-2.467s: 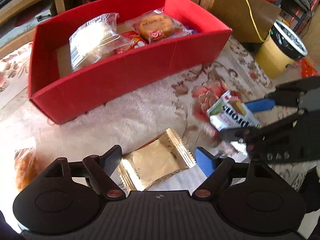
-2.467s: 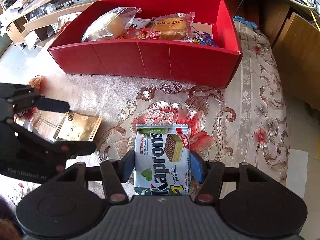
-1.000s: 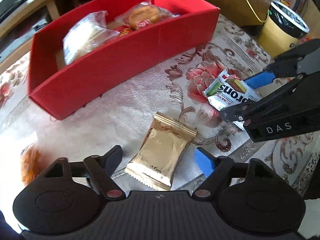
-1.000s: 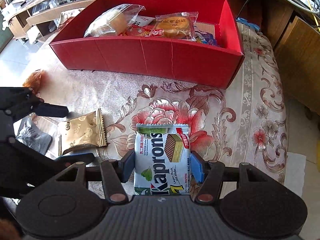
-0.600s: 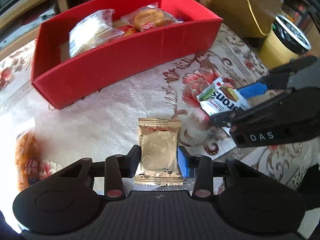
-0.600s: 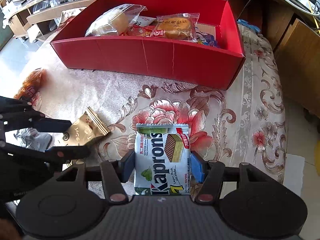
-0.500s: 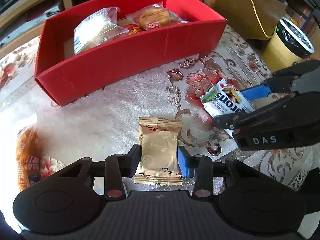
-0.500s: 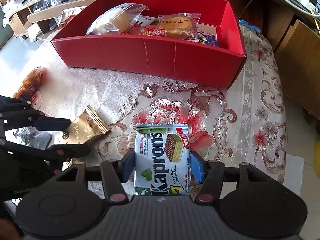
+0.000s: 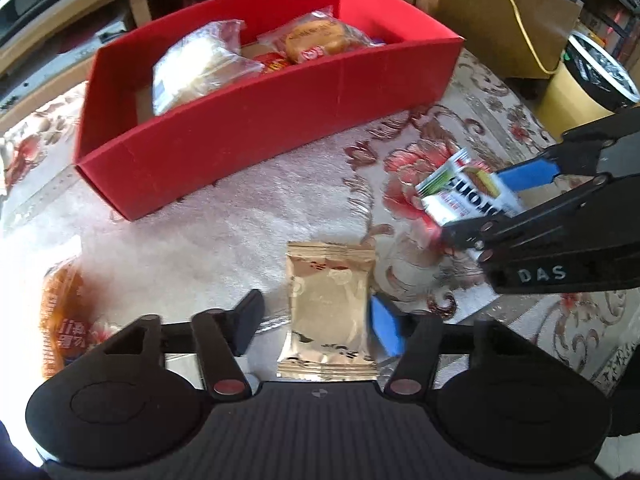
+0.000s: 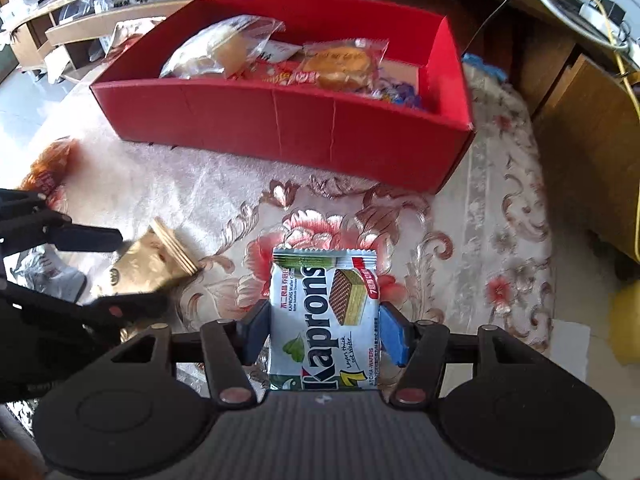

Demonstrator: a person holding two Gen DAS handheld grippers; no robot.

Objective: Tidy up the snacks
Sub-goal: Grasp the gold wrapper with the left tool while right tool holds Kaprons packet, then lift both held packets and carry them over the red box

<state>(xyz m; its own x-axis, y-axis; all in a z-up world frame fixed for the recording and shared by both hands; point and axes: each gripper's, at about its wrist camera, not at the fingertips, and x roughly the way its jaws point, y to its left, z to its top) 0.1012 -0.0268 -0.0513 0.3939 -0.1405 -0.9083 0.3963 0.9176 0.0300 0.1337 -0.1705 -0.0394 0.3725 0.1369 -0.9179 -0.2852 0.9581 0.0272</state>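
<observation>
While the gold packet (image 9: 329, 312) sits between the jaws of the left gripper (image 9: 316, 326), we note a clear gap on its left side: the black finger (image 9: 248, 320) stands off the wrapper, and only the blue pad (image 9: 385, 328) lies against its right edge. The jaws have just been opening, so we log this gripper as spread around the packet, not pinching it. From the right wrist view the same packet (image 10: 154, 264) appears tilted, its crimped end raised; whether it rests on the cloth below we cannot tell.

We see the right gripper (image 10: 324, 334) pressed against both side edges of the Kaprons wafer pack (image 10: 324, 320), holding it label-up above the floral cloth (image 10: 460, 240). In the left wrist view that pack (image 9: 466, 194) shows to the right of the gold packet, apart from it, pinched between the right gripper's fingers.

Beyond both snacks stands the red box (image 10: 280, 124), on the same cloth, well apart from either gripper. Inside it we count a pale bun in clear wrap (image 10: 218, 52), a round golden cake in clear wrap (image 10: 340, 62), and a red wrapper (image 10: 276, 74) between them; a bluish wrapper at the right end is too small to read.

An orange bag (image 9: 64, 320) lies at the left edge of the cloth. A yellow bin with a black liner (image 9: 588, 76) stands off to the right, behind a brown cardboard box (image 9: 512, 32).
</observation>
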